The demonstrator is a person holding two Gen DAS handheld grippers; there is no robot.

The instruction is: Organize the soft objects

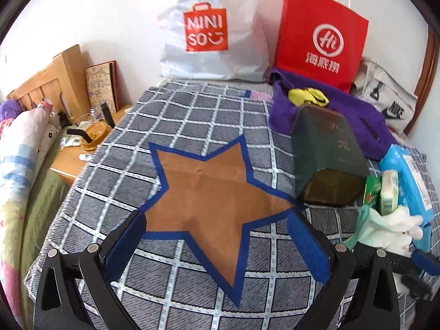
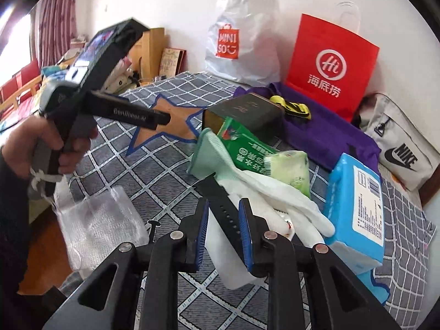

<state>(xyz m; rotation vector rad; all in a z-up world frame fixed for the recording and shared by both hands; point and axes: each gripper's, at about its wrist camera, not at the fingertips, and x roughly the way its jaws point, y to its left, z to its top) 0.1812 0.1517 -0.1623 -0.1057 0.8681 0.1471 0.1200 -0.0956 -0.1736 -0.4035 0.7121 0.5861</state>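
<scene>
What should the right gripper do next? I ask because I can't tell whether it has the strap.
Probably close on the black strap before lifting. The right gripper has its pads on either side of the strap with gaps showing, so it isn't pinched. The strap lies over a white glove in the pile on the checked blanket, so a loose lift could drag the glove along.

A white MINISO bag and a red paper bag lean on the wall at the top of the frame. A grey Nike bag lies at the upper right. At left centre a wooden nightstand bears a glass teapot and a standing book
</scene>
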